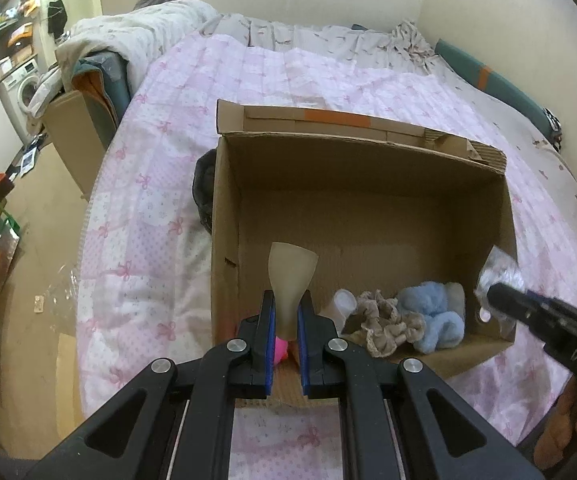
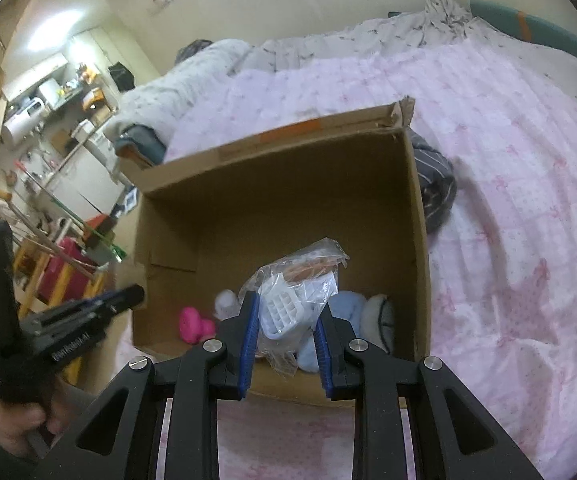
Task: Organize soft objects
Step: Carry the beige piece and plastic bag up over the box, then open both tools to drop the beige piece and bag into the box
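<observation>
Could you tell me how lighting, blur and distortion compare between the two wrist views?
Left wrist: sharp, evenly lit; fisheye bends the bed edge; the cardboard box interior is shaded; the left gripper is crisp. Right wrist: softer, pink quilt smeared; ceiling light glare at upper left; highlights on the plastic bag.

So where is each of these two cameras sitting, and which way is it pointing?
Left wrist: rides on the left claw, looking along its fingers into the box on the bed; the claw grips a beige cup, and the right claw pokes in from the right.
Right wrist: rides on the right claw, looking into the box from the near edge; it grips a plastic bag, and the left claw and hand show at left.
Shared: box, pink toy, blue plush, bed.
</observation>
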